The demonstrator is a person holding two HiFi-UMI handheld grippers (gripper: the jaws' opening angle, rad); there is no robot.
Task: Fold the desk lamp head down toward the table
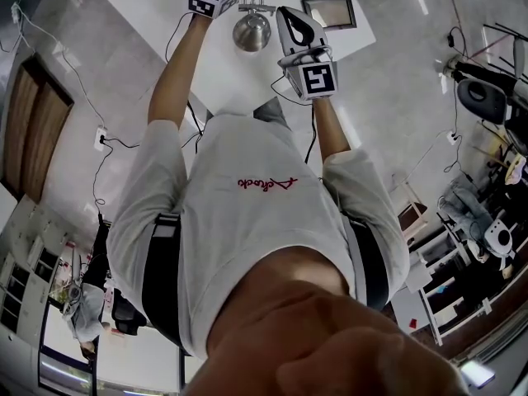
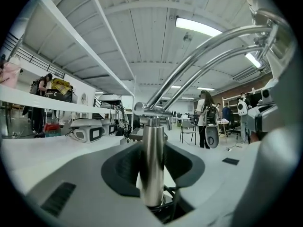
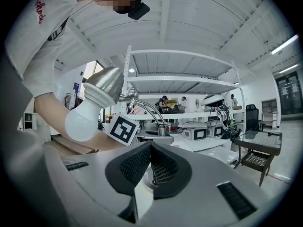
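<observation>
Left hand-held gripper [image 2: 152,145], spread round the lamp post [image 2: 152,174], should clamp; right hand-held gripper [image 3: 149,148], pressed together, should push lamp head [image 3: 105,86] down.

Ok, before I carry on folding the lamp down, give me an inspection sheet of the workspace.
Surface: white table, lamp standing on it.
Job's things: lamp head with white bulb, raised; arms arch off the upright post.
Clutter: dark-framed flat item.
Grippers: left gripper open, fingers either side of the post; right gripper shut, empty.
Cables: black lead at the post's foot; floor cords.
Surroundings: shelves of equipment, people, chair.
</observation>
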